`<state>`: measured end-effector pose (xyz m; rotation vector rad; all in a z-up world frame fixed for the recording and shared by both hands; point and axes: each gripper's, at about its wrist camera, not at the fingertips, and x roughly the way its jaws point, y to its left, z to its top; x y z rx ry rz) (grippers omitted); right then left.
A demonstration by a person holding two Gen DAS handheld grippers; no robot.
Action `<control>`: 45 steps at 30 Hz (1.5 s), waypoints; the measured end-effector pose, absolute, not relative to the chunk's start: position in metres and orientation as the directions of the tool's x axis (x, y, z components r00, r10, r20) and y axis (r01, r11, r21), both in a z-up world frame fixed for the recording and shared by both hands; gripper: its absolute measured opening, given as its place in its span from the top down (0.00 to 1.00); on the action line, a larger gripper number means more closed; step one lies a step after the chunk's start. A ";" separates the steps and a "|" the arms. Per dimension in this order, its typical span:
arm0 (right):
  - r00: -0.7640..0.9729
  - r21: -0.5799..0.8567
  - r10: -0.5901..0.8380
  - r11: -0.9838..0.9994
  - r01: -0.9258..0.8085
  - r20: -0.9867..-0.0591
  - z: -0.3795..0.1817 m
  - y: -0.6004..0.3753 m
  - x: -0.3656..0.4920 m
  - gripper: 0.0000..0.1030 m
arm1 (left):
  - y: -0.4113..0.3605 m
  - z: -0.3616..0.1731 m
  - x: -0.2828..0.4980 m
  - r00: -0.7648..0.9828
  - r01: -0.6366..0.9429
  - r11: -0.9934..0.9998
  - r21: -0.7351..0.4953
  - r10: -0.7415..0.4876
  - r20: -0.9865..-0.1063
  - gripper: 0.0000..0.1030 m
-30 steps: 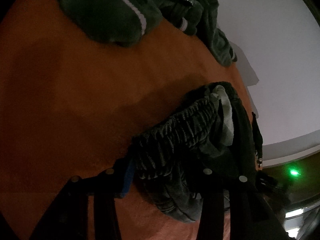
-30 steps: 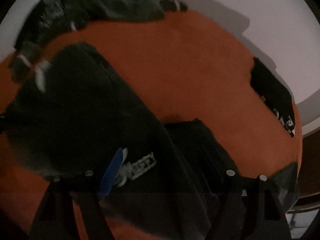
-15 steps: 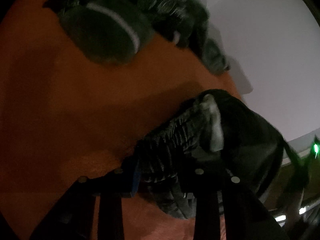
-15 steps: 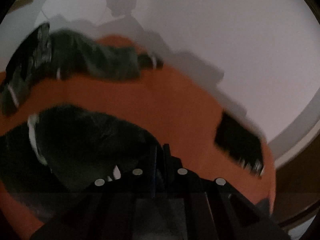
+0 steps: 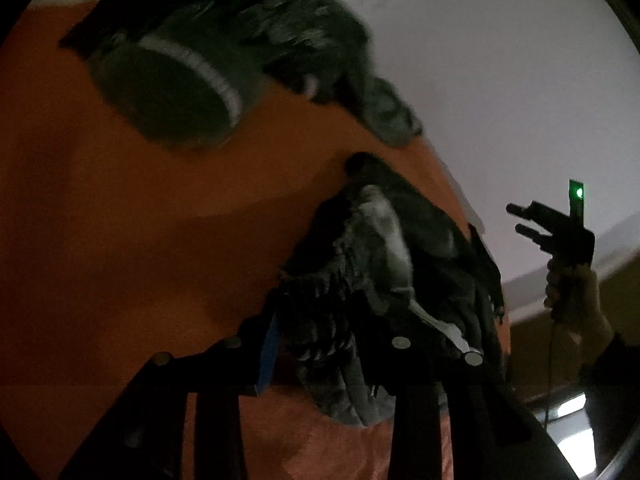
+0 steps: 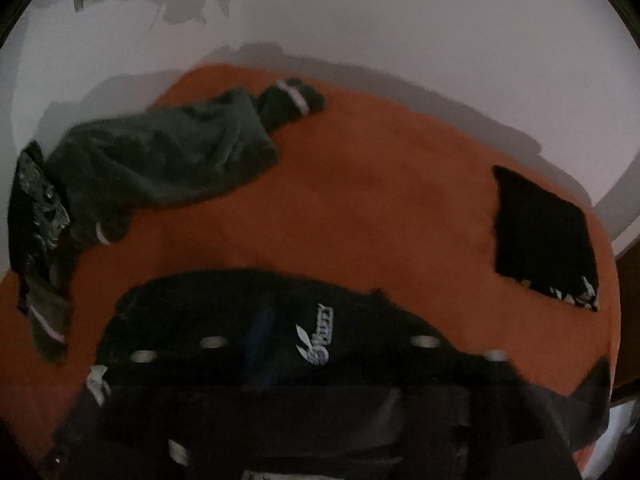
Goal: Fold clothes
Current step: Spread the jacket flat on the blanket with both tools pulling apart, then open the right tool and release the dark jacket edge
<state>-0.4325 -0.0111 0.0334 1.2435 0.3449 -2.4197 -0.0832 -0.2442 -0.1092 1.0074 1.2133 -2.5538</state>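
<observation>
We see our left hand-held gripper (image 5: 332, 344), jaws opening, with the gathered waistband of dark trousers (image 5: 360, 288) between them above an orange bed (image 5: 100, 240), while our right hand-held gripper (image 6: 316, 346), jaws opening and empty, hovers over the trousers, a green garment (image 6: 160, 160) lying far left.

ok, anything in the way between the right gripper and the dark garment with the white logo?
Nothing visible. The right gripper hangs in clear air beside the dark garment, jaws opening with nothing between them. The green pile and the folded black piece lie well away on the orange cover.
</observation>
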 end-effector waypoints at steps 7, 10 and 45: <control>-0.540 0.102 -0.343 -0.899 0.425 -0.769 0.044 0.066 -0.340 0.34 | -0.239 -0.110 -0.080 -0.742 0.403 -0.666 -0.628 0.164 -0.650 0.49; -0.532 0.133 -0.326 -0.920 0.368 -0.781 0.022 0.120 -0.287 0.34 | -0.243 -0.116 -0.083 -0.727 0.422 -0.647 -0.635 0.177 -0.663 0.47; -0.363 -0.062 0.130 -0.979 -0.193 -0.923 -0.133 0.423 -0.186 0.46 | -0.244 -0.152 -0.126 -0.620 0.559 -0.621 -0.550 0.127 -0.774 0.32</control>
